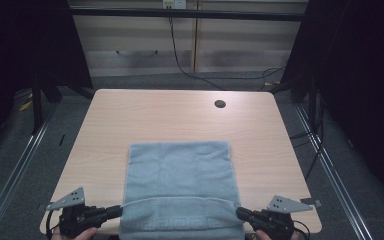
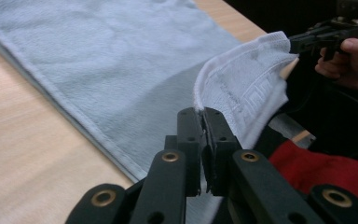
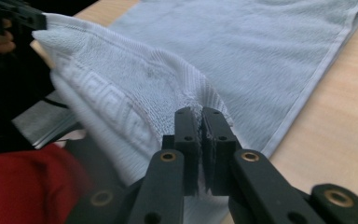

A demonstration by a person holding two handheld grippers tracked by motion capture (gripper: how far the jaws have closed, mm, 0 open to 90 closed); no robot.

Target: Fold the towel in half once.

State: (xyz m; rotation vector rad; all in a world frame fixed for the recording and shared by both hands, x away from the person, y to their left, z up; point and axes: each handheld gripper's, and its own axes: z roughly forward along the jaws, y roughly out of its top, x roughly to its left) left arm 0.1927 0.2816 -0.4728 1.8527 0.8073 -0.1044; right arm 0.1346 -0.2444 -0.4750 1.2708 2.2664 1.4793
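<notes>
A light blue-grey towel [image 1: 179, 177] lies flat on the wooden table [image 1: 175, 117], its near end lifted off the front edge. My left gripper [image 1: 116, 210] is shut on the towel's near left corner, and my right gripper [image 1: 241, 213] is shut on the near right corner. Between them the patterned hem [image 1: 180, 219] hangs in a shallow arc. In the left gripper view the jaws pinch the towel edge [image 2: 223, 93], with the other gripper [image 2: 303, 41] farther off at the far corner. In the right gripper view the jaws grip bunched towel cloth [image 3: 140, 84].
A round cable hole [image 1: 220, 104] sits at the table's far right. Bare wood lies beyond and beside the towel. A dark frame and cables stand behind the table. A red sleeve [image 3: 23, 182] shows below the towel.
</notes>
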